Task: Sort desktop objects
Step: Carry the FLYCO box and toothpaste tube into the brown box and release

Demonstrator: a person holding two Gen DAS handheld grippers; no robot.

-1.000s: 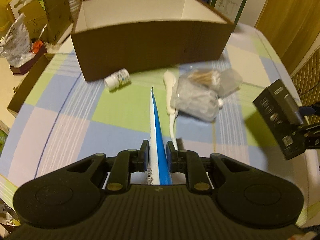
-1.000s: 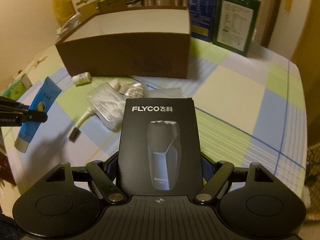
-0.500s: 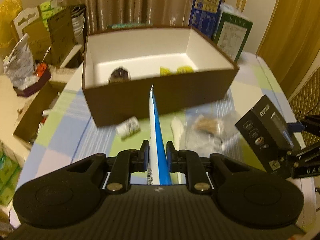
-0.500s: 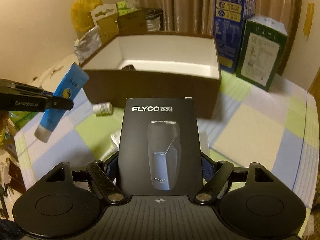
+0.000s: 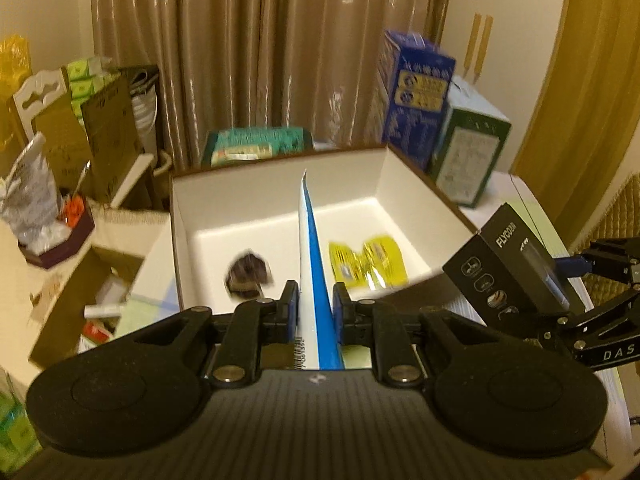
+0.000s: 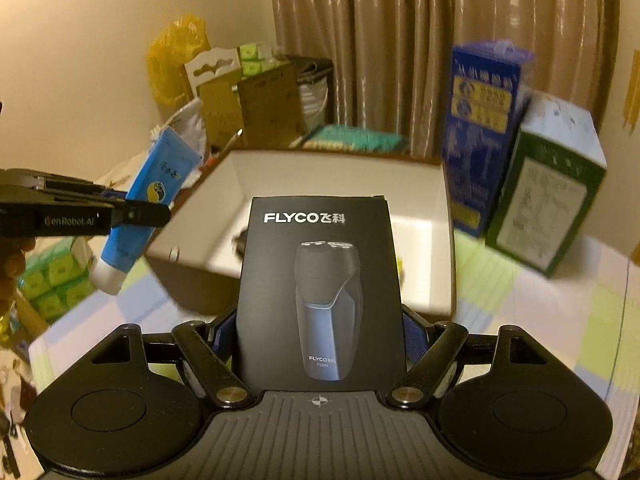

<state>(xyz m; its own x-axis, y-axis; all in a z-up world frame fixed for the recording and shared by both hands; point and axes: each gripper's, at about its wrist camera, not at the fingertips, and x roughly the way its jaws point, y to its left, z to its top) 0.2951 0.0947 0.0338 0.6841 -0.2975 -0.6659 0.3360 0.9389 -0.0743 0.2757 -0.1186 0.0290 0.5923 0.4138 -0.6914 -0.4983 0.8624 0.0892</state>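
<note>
My left gripper (image 5: 315, 306) is shut on a blue and white tube (image 5: 311, 256), held edge-on above the near wall of the brown box (image 5: 276, 200) with a white inside. In the right wrist view the same tube (image 6: 148, 196) hangs cap down from the left gripper (image 6: 140, 212) at the box's left corner. My right gripper (image 6: 320, 332) is shut on a black shaver box (image 6: 320, 288), raised in front of the brown box (image 6: 340, 184). The shaver box (image 5: 516, 264) also shows at the right of the left wrist view. A dark object (image 5: 248, 274) and yellow packets (image 5: 368, 260) lie inside the brown box.
A blue carton (image 6: 480, 136) and a green carton (image 6: 548, 192) stand at the back right on the checked tablecloth (image 6: 560, 320). Curtains hang behind. Cardboard boxes and bags (image 5: 60, 152) crowd the left side, beyond the table edge.
Both grippers have risen and moved toward the brown box with their loads. The box's inside has come into view, and the loose items on the cloth have dropped out of sight.
</note>
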